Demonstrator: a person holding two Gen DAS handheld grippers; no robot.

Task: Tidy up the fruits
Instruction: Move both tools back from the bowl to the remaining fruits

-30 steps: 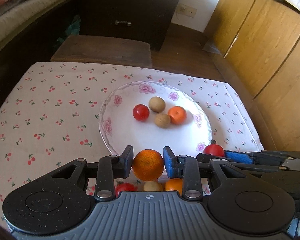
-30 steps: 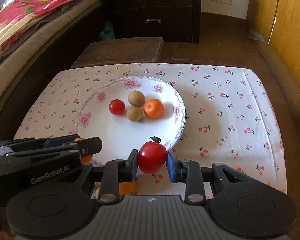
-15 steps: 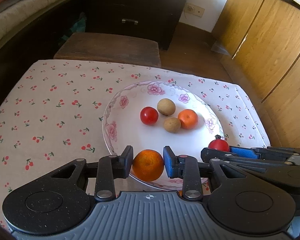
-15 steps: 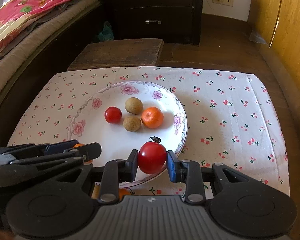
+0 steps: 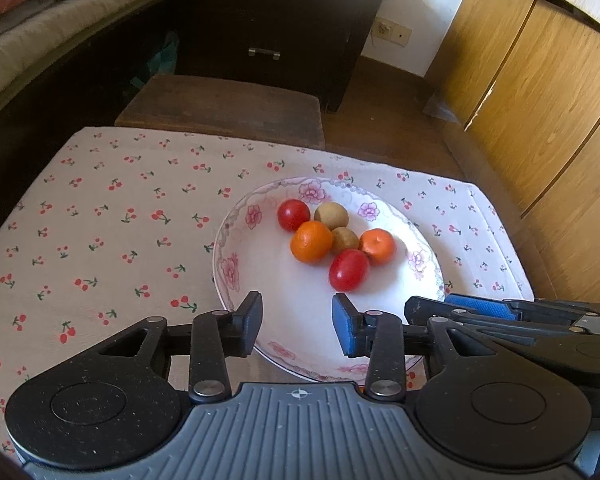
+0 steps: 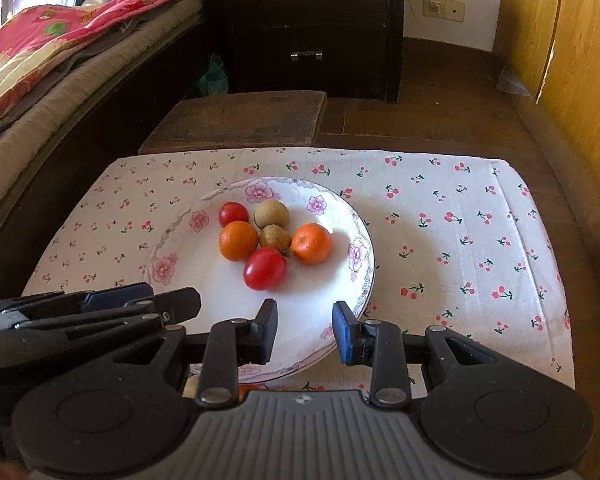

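A white plate with pink flowers (image 5: pixel 260 300) sits on the cherry-print cloth and carries several fruits. An orange (image 5: pixel 311 241) and an oval red tomato (image 5: pixel 349 270) rest against a second orange (image 5: pixel 377 246), a small tomato (image 5: pixel 293 214) and two brown round fruits (image 5: pixel 331 215). My left gripper (image 5: pixel 297 326) hangs over the plate's near rim, its jaws opening with nothing between them. My right gripper (image 6: pixel 305 330) is open and empty too, just short of the tomato (image 6: pixel 265 268). The two grippers sit side by side.
The cloth (image 6: pixel 460 240) covers a low table whose right half is bare fabric. Behind it are a dark wooden stool (image 6: pixel 240 120), a dark drawer chest (image 6: pixel 312 24), a bed (image 6: pixel 52 64) on the left and wooden cabinets (image 5: pixel 540 100) on the right. A sliver of orange (image 6: pixel 248 388) shows under the right gripper.
The left gripper has let go of the orange and the right gripper of the red tomato. Both fruits now lie on the plate against the others, and both pairs of jaws stand apart.
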